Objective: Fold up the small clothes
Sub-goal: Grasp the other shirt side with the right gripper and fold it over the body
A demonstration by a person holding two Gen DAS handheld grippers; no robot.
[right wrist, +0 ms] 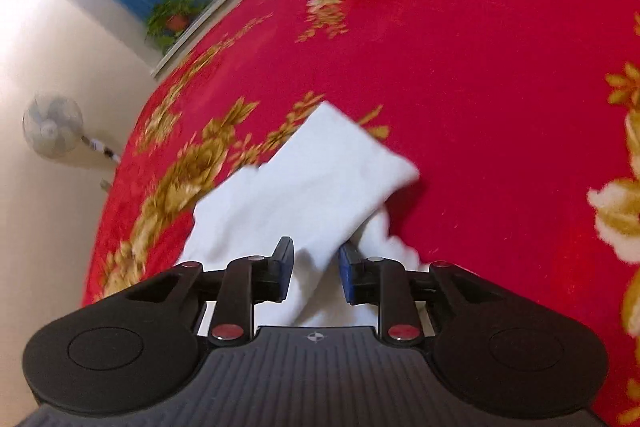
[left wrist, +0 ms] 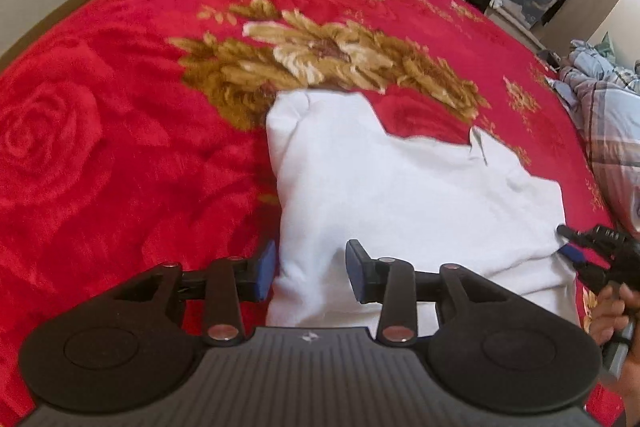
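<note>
The white garment (left wrist: 400, 203) lies on the red flowered blanket (left wrist: 120, 147). The left gripper (left wrist: 311, 273) has its 2 fingers apart, with the near edge of the cloth between them, not pressed. Only the left view shows the right gripper (left wrist: 570, 241) at the cloth's far corner; its own view shows its fingers apart around a fold. A fan (right wrist: 52, 127) stands by the wall.

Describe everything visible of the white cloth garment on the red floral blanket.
The white cloth garment is plain, soft, knit-looking and wrinkled, partly folded with one flap lying over another. It rests on the red floral plush blanket. Its near edge lies between the open pads of the left hand-held gripper; the right hand-held gripper straddles another fold.
</note>
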